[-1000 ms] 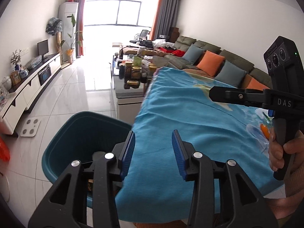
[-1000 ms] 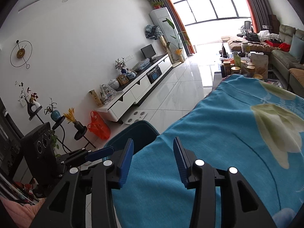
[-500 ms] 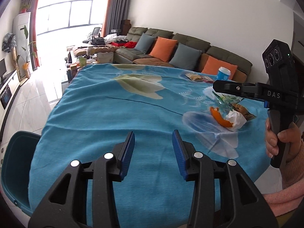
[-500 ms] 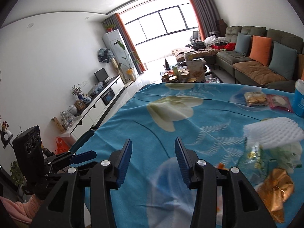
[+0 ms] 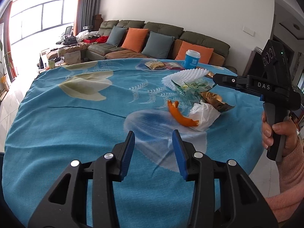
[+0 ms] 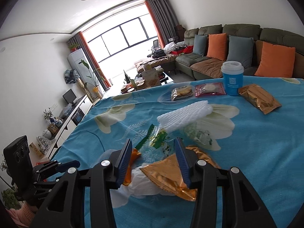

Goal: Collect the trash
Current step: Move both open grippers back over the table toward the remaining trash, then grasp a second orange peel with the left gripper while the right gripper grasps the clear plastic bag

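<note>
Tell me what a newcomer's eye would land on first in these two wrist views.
Probably the heap of trash on the blue flowered tablecloth: an orange peel against a crumpled white tissue, a gold wrapper and white foam netting. The right gripper hangs open over that heap; the left gripper, also open, is over bare cloth. A blue cup stands at the far edge.

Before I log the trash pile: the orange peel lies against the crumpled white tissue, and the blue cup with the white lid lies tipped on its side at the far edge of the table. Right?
Not quite. The blue cup stands upright, as the right wrist view shows. The orange peel does lie against the white tissue.
</note>
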Demonstrator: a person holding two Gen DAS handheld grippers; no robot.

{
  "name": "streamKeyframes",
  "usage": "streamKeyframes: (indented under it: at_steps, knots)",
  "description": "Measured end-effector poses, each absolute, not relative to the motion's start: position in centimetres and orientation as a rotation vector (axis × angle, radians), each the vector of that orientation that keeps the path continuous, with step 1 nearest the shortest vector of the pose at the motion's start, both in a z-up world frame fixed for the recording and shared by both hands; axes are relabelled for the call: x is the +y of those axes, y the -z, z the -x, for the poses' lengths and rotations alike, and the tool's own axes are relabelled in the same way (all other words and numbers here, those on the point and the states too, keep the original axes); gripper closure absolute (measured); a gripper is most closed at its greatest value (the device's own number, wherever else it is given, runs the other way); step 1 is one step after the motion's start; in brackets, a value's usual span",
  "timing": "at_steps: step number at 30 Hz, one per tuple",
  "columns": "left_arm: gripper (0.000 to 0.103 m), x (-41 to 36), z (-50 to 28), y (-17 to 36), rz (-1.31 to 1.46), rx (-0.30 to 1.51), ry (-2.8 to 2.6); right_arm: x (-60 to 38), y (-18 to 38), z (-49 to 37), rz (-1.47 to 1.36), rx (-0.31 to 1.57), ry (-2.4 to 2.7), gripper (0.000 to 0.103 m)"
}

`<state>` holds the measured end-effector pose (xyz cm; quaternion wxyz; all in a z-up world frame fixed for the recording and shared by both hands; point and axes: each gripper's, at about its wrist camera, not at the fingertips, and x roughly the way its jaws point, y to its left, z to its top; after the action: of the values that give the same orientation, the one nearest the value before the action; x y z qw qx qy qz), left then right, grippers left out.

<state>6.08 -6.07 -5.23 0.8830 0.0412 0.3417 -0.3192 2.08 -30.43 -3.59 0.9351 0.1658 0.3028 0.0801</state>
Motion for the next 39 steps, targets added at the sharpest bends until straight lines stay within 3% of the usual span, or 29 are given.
streamKeyframes:
  at_steps: [17,39]
  knots:
    - [0.063,-11.8,-8.5,5.7,-0.122,0.787,0.727,-35.6,5.2,-2.0,-0.4,0.617,-0.075,0.054]
    - [0.066,-14.2,-11.2,7.0,-0.12,0.9,0.75,-35.0,6.0,-5.3,-0.355,0.706,-0.104,0.047]
